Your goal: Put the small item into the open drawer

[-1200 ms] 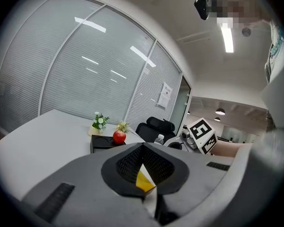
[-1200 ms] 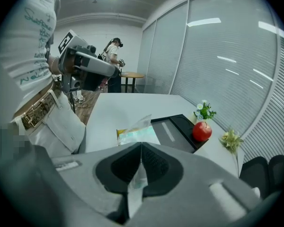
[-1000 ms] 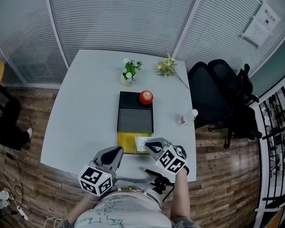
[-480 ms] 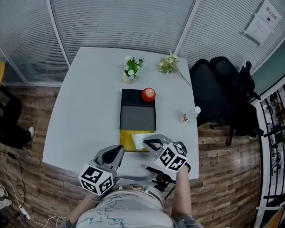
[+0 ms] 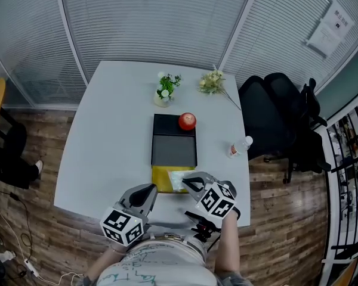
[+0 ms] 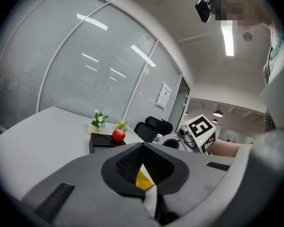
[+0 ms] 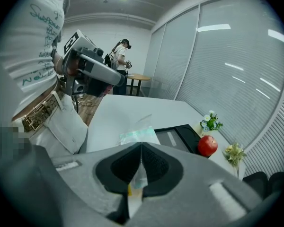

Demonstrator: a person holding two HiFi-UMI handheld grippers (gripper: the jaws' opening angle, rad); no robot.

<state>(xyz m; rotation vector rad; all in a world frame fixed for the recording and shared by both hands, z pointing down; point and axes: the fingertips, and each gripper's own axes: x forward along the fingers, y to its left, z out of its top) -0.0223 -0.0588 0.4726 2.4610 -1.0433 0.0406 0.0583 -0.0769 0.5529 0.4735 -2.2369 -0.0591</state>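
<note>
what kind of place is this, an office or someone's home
Most likely an office or meeting room: full-height partition walls covered with blinds, a black office chair beside a plain white table, and a printed notice stuck to the wall.

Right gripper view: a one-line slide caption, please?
Right tongs shut on a clear plastic packet; black drawer box and red apple beyond.
</note>
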